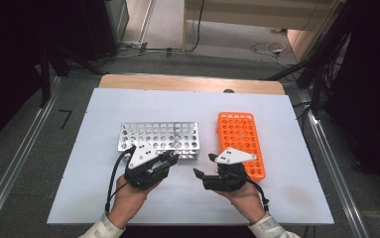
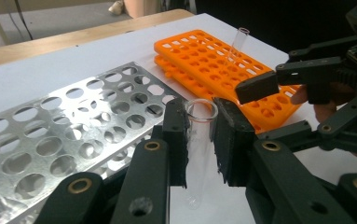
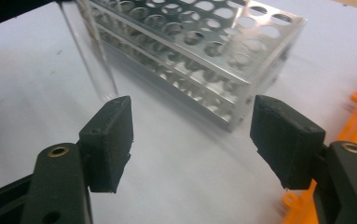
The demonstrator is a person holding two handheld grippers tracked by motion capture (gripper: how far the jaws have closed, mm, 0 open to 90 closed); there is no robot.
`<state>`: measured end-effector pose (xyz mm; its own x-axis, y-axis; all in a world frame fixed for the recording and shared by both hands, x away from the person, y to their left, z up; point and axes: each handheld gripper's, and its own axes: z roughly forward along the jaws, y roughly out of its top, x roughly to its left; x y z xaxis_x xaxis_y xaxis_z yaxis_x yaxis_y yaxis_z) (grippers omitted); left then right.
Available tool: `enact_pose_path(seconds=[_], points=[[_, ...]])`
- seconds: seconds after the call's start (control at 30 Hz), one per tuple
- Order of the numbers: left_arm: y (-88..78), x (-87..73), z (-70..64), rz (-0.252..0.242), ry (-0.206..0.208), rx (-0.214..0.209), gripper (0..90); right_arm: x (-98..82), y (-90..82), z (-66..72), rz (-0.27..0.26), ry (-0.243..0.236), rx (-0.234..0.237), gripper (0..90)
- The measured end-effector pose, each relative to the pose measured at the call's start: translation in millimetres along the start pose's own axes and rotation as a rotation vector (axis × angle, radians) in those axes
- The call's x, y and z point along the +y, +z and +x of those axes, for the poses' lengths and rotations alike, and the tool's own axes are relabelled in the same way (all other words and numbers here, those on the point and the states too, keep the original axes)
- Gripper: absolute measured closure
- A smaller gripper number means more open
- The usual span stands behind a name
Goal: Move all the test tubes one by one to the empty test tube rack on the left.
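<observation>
Clear glass test tube point(image 2: 199, 140): upright, clamped near its rim in your left tool point(image 2: 200, 140), just in front of the steel rack point(image 2: 64, 135), over the white worktop point(image 1: 187, 198). Not yet seated in any hole, so placing it is what looks left.
Right tool point(image 3: 192, 140): jaws spread wide, nothing between them, standing just beside the tube's lower end.
Orange rack point(image 2: 213, 60): to the right of the steel one, carrying one further tube point(image 2: 238, 42) that leans in a far hole.

Grey carpet floor point(image 1: 24, 148) surrounds the white-topped wooden table point(image 1: 187, 82), cables point(image 1: 269, 48) behind
</observation>
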<state>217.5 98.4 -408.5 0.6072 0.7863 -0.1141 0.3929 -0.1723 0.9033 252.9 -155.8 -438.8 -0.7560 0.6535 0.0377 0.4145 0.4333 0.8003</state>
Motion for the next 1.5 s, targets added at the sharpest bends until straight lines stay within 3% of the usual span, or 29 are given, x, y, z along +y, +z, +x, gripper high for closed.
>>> enact_pose_path(seconds=[0.3,0.7,0.93,1.2,1.5], points=[[-6.6,9.8,8.9,-0.023,-0.016,0.024,75.1,-12.1,-18.1,-22.6,-0.005,0.046,-0.057,26.9],[-15.5,20.2,26.6,-0.058,-0.049,0.076,75.1,-20.5,-33.5,-41.4,-0.018,0.081,-0.097,27.0],[-20.8,24.3,42.0,-0.073,-0.065,0.128,75.2,-22.3,-38.3,-48.2,-0.026,0.1,-0.117,27.0],[-18.7,21.6,63.7,-0.079,-0.077,0.216,75.1,-24.1,-41.8,-53.7,-0.029,0.114,-0.13,27.1],[-9.5,13.9,73.2,-0.061,-0.071,0.248,75.1,-25.1,-42.4,-55.1,-0.028,0.119,-0.132,27.1]])
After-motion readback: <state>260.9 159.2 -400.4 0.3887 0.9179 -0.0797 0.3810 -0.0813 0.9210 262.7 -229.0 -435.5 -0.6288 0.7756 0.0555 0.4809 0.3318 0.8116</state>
